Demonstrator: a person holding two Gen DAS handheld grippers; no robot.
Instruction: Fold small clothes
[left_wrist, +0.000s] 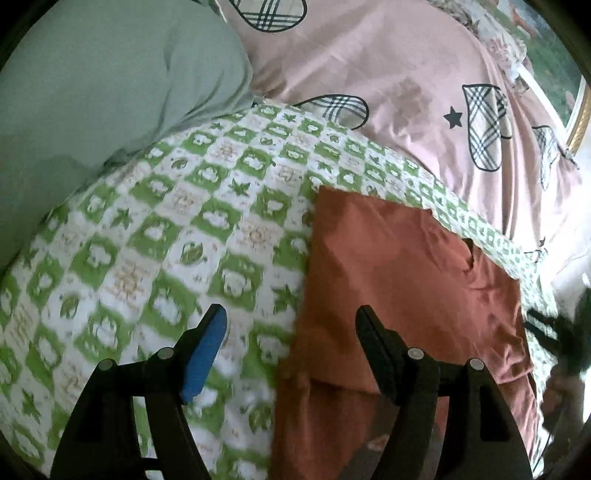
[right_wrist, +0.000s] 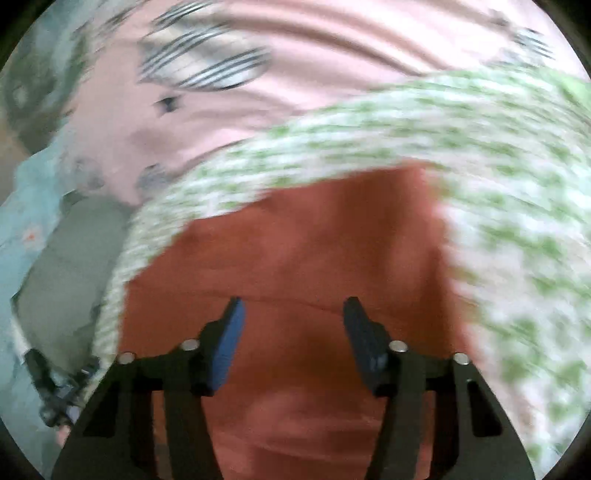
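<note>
Nearest the cameras, both tongs stand with their fingers spread and nothing between them. The left gripper (left_wrist: 291, 314) hangs over the near left edge of the rust-red garment (left_wrist: 402, 280), one finger above the cloth and the other above the green-and-white checked sheet (left_wrist: 166, 229), probably lined up to take that edge. The right gripper (right_wrist: 293, 306) hovers over the garment's (right_wrist: 295, 251) middle, just short of a faint crease line; heavy blur in that view hides finer detail.

The garment lies flat on the checked sheet (right_wrist: 498, 155), seemingly already partly folded, with a layered edge at its near end. Left of the garment bulges a grey-green pillow (left_wrist: 103, 81). Beyond its far edge spreads a pink quilt (left_wrist: 388, 66) printed with plaid shapes.
</note>
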